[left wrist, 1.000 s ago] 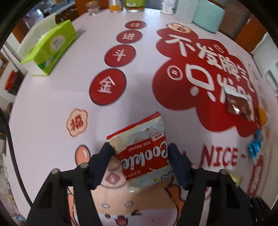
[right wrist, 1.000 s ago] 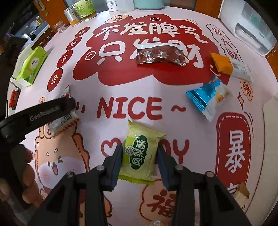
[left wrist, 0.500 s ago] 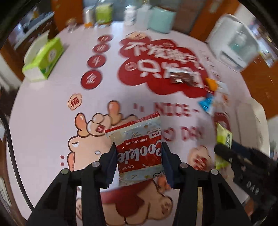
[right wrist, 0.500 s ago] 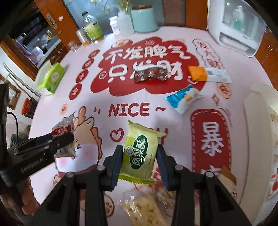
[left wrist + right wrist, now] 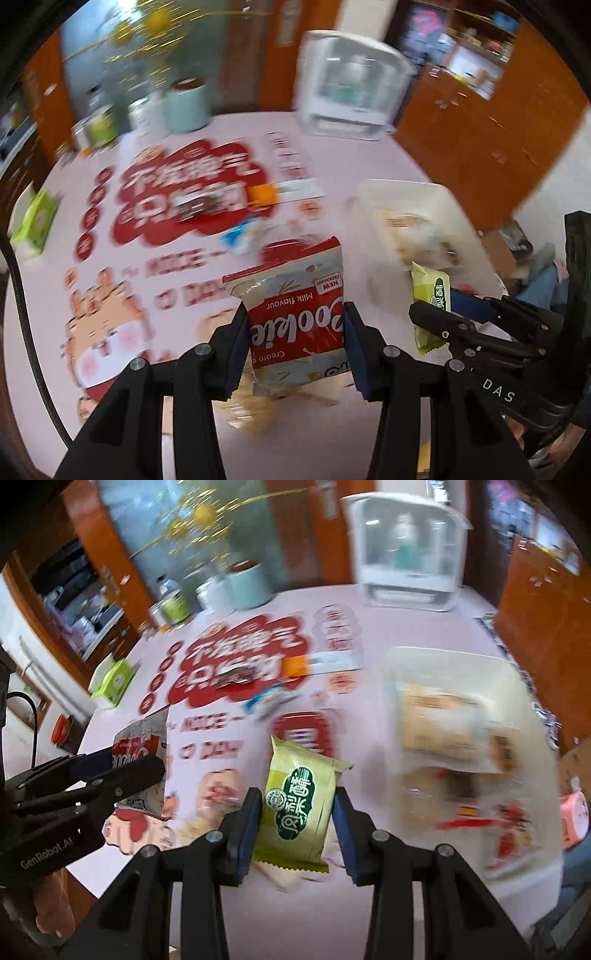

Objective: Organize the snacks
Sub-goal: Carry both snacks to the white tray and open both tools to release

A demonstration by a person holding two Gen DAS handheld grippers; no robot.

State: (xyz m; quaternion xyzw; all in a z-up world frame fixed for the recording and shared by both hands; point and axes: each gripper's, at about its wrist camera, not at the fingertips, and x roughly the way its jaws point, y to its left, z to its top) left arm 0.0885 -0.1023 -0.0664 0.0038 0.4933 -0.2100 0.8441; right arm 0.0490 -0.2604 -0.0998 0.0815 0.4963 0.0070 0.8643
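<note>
left wrist: left hand-held gripper [image 5: 295,347] clamps cookie packet [image 5: 295,314] above table [image 5: 332,147].

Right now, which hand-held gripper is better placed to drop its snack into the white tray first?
The right hand-held gripper, probably. Its green pastry packet is beside the white rectangular plastic tray, which is on its right. The left hand-held gripper, with the red-and-white cookie bag, is farther left.

both grippers were up off the table [image 5: 92,229], side by side and pretty close. left gripper [image 5: 295,347] had its pads clamped on the cookie pack [image 5: 295,317], right gripper [image 5: 297,821] was pinching the green snack packet [image 5: 301,805] the same way, both packets standing upright.
</note>
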